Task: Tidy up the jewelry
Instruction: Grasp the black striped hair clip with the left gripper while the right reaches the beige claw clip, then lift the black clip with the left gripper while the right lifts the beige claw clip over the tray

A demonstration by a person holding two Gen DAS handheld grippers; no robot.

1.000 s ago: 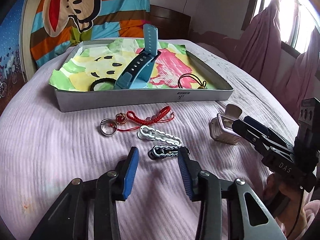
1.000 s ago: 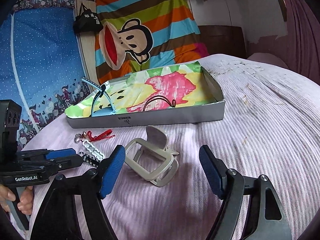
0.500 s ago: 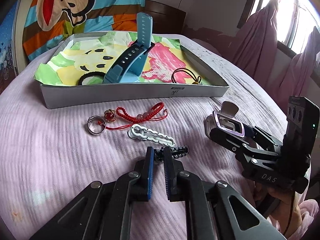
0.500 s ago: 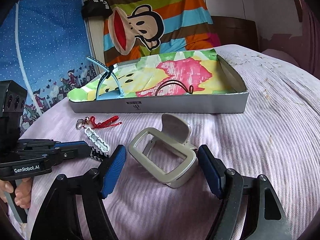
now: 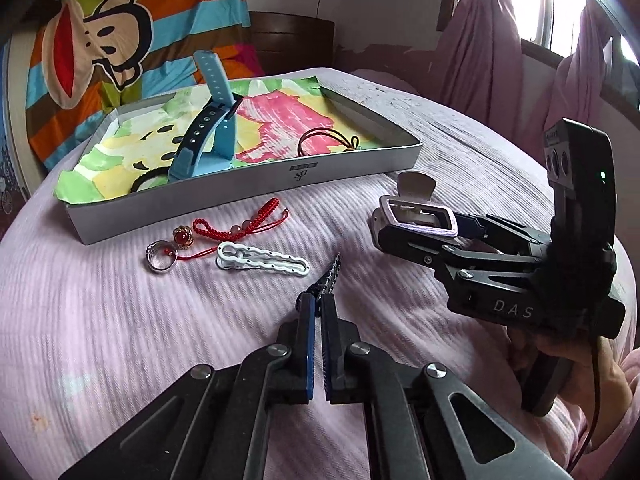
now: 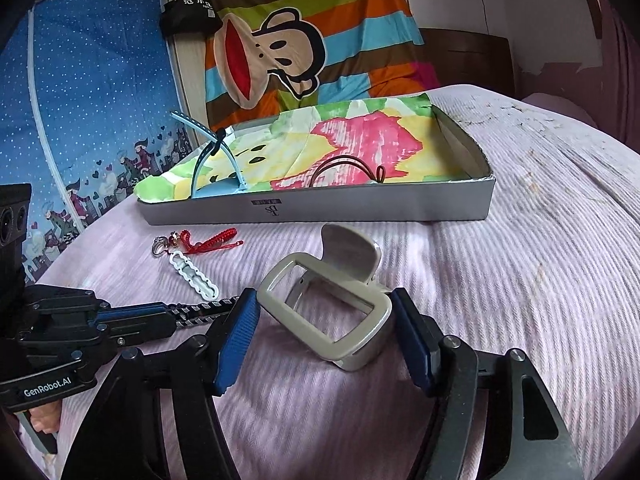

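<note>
My left gripper is shut on a black toothed hair clip, which sticks out ahead of the pads just above the pink bedspread. My right gripper is shut on a grey claw clip, with a blue pad pressed on each side. In the left wrist view that claw clip sits at the right gripper tips. A white wavy clip, a ring and a red cord charm lie before the grey box.
The box, lined with colourful paper, holds a blue watch strap, a black hair tie and a brown cord loop. A striped monkey blanket hangs behind it. A hand holds the right gripper. Pink curtains hang at the right.
My left gripper went from open to shut on the black clip and raised it off the bed. My right gripper closed in until its pads met the grey claw clip.
</note>
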